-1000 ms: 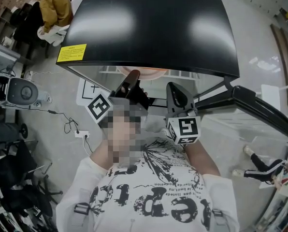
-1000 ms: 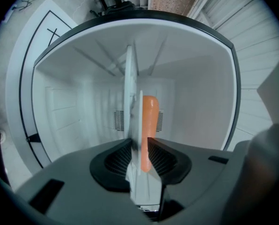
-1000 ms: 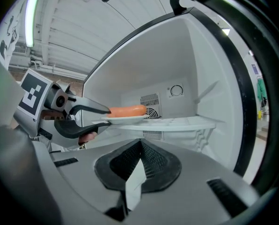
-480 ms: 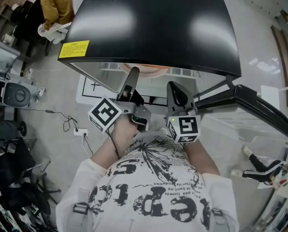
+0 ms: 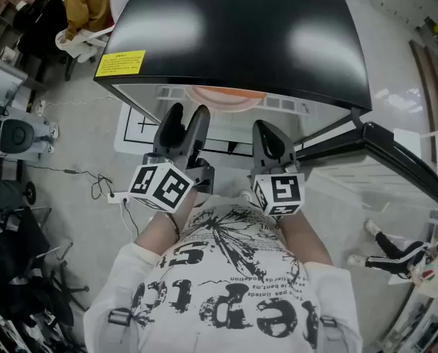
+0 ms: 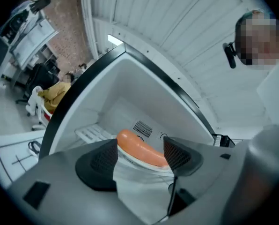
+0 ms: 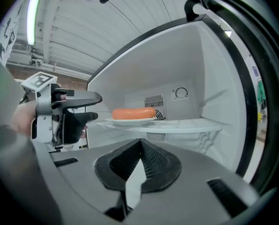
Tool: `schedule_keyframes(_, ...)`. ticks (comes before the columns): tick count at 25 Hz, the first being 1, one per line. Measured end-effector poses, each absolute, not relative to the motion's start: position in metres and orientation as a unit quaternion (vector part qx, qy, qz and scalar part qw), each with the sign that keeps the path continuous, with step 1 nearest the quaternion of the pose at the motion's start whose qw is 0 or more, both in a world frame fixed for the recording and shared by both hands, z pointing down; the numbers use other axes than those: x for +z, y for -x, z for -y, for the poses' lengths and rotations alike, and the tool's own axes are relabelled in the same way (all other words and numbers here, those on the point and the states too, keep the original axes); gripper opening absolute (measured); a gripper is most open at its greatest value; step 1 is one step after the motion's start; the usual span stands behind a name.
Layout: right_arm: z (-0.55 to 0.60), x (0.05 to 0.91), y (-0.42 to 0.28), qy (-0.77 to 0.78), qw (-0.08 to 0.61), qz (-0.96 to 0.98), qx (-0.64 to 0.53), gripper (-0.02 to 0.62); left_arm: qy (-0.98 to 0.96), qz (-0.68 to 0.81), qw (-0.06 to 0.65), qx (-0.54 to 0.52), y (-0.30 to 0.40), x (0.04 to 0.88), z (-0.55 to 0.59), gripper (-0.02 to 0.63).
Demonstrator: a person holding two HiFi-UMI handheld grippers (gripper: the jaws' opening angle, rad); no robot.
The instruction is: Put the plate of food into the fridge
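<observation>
A white plate (image 7: 130, 122) carrying an orange sausage (image 7: 133, 113) rests on the fridge's white shelf (image 7: 188, 125). From the head view, only the plate's orange load (image 5: 225, 96) shows under the black fridge top (image 5: 234, 35). My left gripper (image 5: 183, 126) is open just in front of the plate, and the sausage (image 6: 139, 149) shows beyond its spread jaws (image 6: 139, 156). In the right gripper view, the left gripper (image 7: 90, 108) has its tips beside the plate's left rim, not pressing it. My right gripper (image 7: 138, 161) is shut and empty, held before the shelf (image 5: 270, 140).
The fridge door (image 5: 395, 160) stands open to the right, and its dark frame (image 7: 266, 78) fills the right gripper view's edge. A vent and a dial (image 7: 181, 93) sit on the back wall. A person in a yellow top (image 5: 87, 2) sits far left. Cables (image 5: 94, 186) lie on the floor.
My left gripper's jaws have spread open off the plate and it has drawn back a little towards me. The plate stays on the shelf. The right gripper has hardly moved.
</observation>
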State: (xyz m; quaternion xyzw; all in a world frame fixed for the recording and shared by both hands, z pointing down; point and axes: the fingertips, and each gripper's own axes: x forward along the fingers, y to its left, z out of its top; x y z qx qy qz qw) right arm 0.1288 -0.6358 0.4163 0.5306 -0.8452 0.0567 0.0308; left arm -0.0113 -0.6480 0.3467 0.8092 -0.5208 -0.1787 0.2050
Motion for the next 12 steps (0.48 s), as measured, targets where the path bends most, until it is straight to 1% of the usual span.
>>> schedule_keyframes(3,0.634,0.414,-0.130,-0.539,0.028,0.840,0.054,0.000,-0.833,0.521,0.124,-0.137,0.013,0.333,0.642,0.318)
schedule_keyframes(5,0.633,0.409,-0.129,-0.545,0.024,0.837,0.049,0.000,-0.842,0.525,0.065,-0.104,0.015,0.325,0.637,0.264)
schedule_keyframes(7,0.631,0.404,-0.128,-0.550,0.021,0.833,0.043,0.000,-0.844,0.529,0.025,-0.083,0.017,0.323,0.634,0.237)
schedule_keyframes(8,0.630,0.402,-0.127,-0.553,0.020,0.832,0.041,0.000,-0.845,0.530,0.015,-0.075,0.018,0.324,0.632,0.223)
schedule_keyframes(9,0.629,0.399,-0.127,-0.556,0.019,0.830,0.037,0.000,-0.845,0.531,0.010,-0.069,0.019,0.326,0.631,0.193)
schedule_keyframes(12,0.624,0.389,-0.123,-0.565,0.015,0.825,0.022,0.000,-0.845,0.530,0.029,-0.058,0.023,0.339,0.628,0.071)
